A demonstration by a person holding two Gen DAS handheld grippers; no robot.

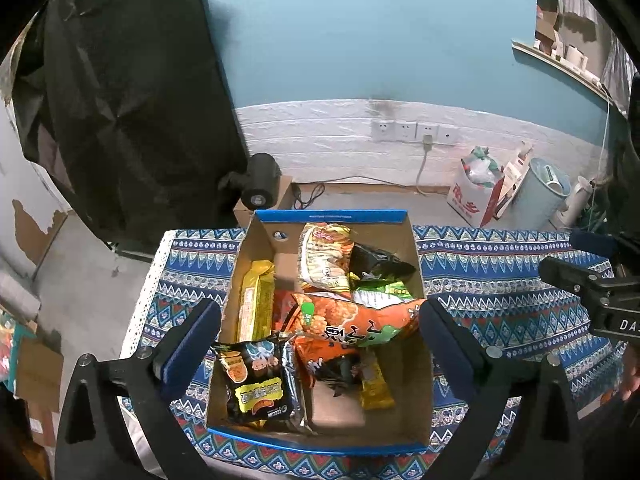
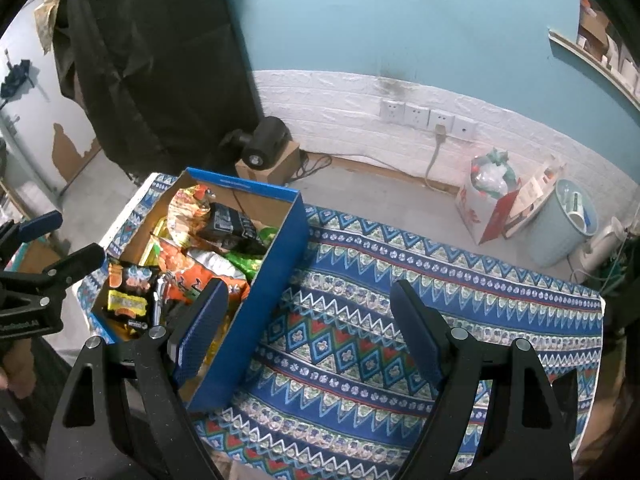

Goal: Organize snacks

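Observation:
A cardboard box with blue outer walls (image 1: 332, 216) stands on the patterned tablecloth (image 1: 500, 280). It holds several snack packets: a black noodle pack (image 1: 256, 384) at the near left, a long yellow pack (image 1: 256, 304), an orange bag (image 1: 360, 320), a pale noodle pack (image 1: 326, 258) and a black bag (image 1: 376, 264). My left gripper (image 1: 319, 308) hangs open over the box with nothing between its pads. In the right wrist view the box (image 2: 256, 304) sits at the left. My right gripper (image 2: 309, 286) is open and empty, straddling the box's right wall and the cloth (image 2: 400, 320).
Beyond the table's far edge is bare floor. On it are a black cylindrical device on a small carton (image 2: 266, 146), a white bag (image 2: 488, 196) and a pale blue bin (image 2: 560, 224). A black draped sheet (image 1: 132, 100) hangs at the back left. Wall sockets (image 1: 414, 132) line the white wall.

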